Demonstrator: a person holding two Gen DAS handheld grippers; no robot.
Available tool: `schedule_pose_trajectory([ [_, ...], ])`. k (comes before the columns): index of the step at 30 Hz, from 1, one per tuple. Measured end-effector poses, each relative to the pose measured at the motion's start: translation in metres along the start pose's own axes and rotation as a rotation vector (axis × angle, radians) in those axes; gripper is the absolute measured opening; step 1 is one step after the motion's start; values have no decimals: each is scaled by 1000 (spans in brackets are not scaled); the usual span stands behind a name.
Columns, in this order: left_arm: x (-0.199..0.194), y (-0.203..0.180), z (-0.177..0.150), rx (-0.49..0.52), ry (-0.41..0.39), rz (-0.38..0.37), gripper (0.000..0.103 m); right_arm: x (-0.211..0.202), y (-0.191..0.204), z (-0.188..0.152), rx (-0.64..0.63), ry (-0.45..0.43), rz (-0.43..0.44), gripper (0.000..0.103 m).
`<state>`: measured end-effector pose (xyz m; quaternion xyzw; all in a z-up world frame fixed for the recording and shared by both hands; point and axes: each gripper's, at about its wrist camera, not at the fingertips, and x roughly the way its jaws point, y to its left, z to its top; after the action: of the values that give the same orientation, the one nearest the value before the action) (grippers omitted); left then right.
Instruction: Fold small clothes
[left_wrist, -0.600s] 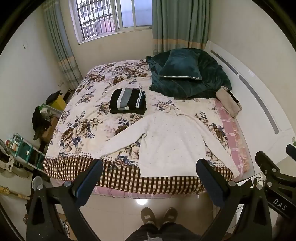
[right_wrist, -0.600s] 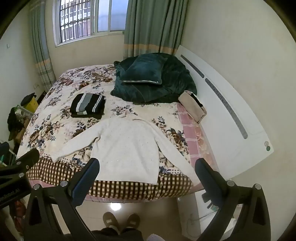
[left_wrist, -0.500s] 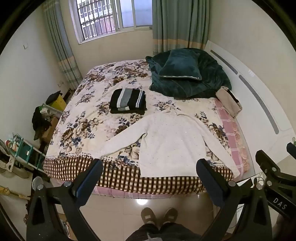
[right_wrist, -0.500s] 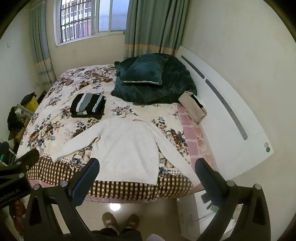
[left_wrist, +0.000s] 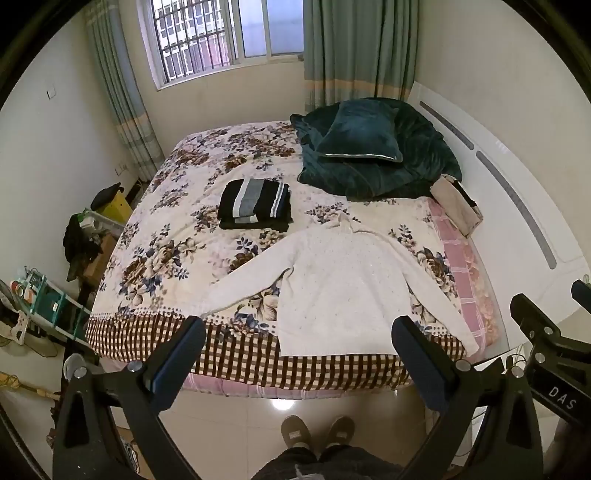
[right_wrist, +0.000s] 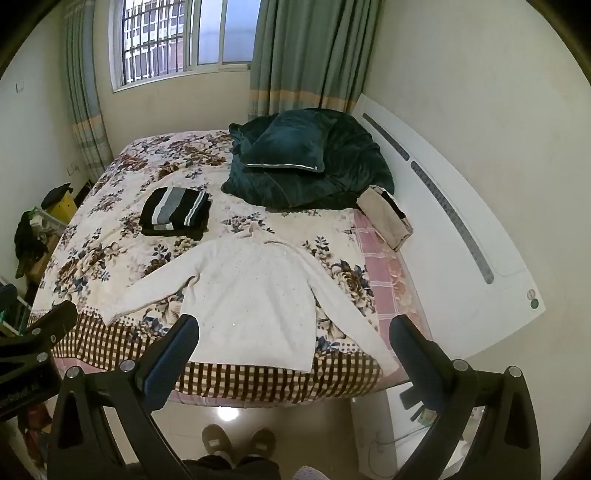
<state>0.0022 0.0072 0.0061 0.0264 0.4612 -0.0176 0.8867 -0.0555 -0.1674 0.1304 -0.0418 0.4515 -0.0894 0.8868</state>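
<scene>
A white knitted sweater (left_wrist: 343, 280) (right_wrist: 255, 295) lies flat on the floral bedspread (left_wrist: 162, 254) (right_wrist: 92, 254), sleeves spread, hem near the bed's front edge. Beyond it rests a folded stack of black and grey striped clothes (left_wrist: 255, 201) (right_wrist: 175, 210). My left gripper (left_wrist: 297, 328) is open and held above the floor short of the bed, with nothing between its fingers. My right gripper (right_wrist: 293, 326) is likewise open and empty, beside the left one. Both are well clear of the sweater.
A dark green quilt and pillow (left_wrist: 373, 151) (right_wrist: 299, 162) are heaped at the bed's far right, next to a beige bag (left_wrist: 456, 205) (right_wrist: 386, 218). White headboard (left_wrist: 517, 206) on the right. Cluttered shelves (left_wrist: 48, 302) stand left of the bed. A person's slippered feet (left_wrist: 317, 430) rest on the tiled floor.
</scene>
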Motion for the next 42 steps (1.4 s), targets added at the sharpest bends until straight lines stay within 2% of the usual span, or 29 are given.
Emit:
schedule_pose_trajectory([
  [8, 4, -7, 11, -3, -4, 2, 103, 7, -4, 16, -3, 5, 16, 103],
  [42, 1, -4, 18, -15, -11, -9, 103, 0, -2, 22, -8, -4, 34, 103],
])
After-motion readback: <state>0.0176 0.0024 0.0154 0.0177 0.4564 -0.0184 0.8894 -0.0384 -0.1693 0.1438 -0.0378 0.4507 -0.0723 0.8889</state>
